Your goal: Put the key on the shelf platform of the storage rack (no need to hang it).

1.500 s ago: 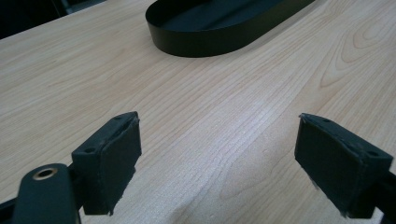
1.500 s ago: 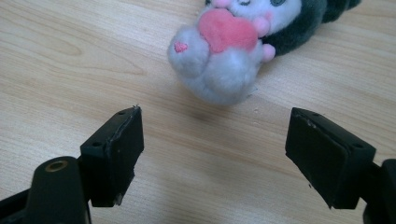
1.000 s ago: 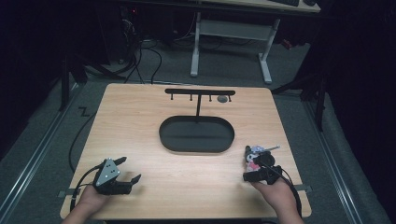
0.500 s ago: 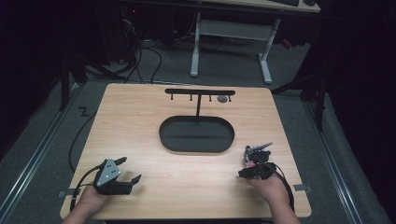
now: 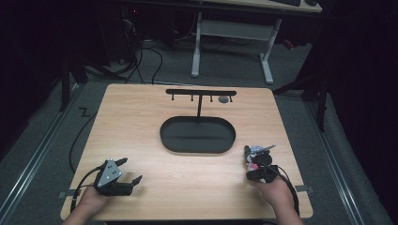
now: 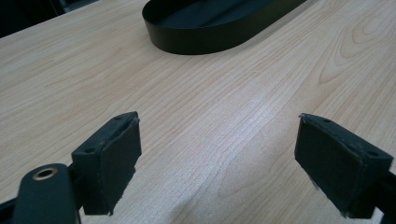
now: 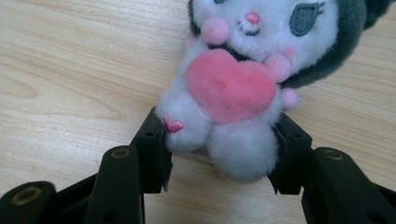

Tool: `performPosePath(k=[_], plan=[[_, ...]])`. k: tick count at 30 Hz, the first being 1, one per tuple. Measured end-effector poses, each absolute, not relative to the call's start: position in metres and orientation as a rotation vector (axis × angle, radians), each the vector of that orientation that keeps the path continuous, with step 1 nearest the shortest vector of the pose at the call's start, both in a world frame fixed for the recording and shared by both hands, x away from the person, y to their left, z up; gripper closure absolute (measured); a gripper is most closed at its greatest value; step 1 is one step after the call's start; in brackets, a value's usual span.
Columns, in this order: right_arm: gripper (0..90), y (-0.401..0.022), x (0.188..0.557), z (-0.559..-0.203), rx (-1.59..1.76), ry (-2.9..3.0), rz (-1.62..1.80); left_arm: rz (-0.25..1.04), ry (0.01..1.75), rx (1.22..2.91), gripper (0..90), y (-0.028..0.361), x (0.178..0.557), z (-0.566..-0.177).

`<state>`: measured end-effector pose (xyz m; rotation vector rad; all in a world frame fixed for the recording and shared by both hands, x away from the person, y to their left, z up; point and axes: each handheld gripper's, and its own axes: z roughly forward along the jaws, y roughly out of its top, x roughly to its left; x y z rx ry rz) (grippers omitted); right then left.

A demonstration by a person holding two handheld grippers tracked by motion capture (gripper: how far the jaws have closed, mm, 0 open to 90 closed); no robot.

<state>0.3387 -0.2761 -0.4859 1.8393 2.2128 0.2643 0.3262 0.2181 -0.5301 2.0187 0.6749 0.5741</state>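
Table (image 5: 141,122) brightly lit, dark surroundings, soft high view, sharper close-ups

Left gripper (image 5: 127,171): black body, grey three-cornered top plate with small dark holes, black cable looping off its rear. Pads (image 6: 110,161) black, flat, rectangular, edges worn; brass-ringed hole at the jaw base. Right gripper (image 7: 223,154): black, matching brass-ringed holes, black cable. Forearms bare.

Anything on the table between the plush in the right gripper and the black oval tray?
Nothing visible. The right gripper has its jaws against the legs of the plush toy, near the table's right front. Between it and the black oval tray the high view shows bare wood. The hook stand is behind the tray.
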Motion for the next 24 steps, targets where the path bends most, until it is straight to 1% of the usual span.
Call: performPosePath(k=[13, 24], plan=[[49.2, -0.267, 0.331, -0.464, 1.772, 2.227, 0.345, 0.576, 0.673, 2.022, 15.5, 0.218, 0.326, -0.53], [49.2, -0.257, 0.335, -0.446, 1.716, 2.239, 0.409, 0.576, 0.674, 2.021, 15.5, 0.218, 0.326, -0.53]])
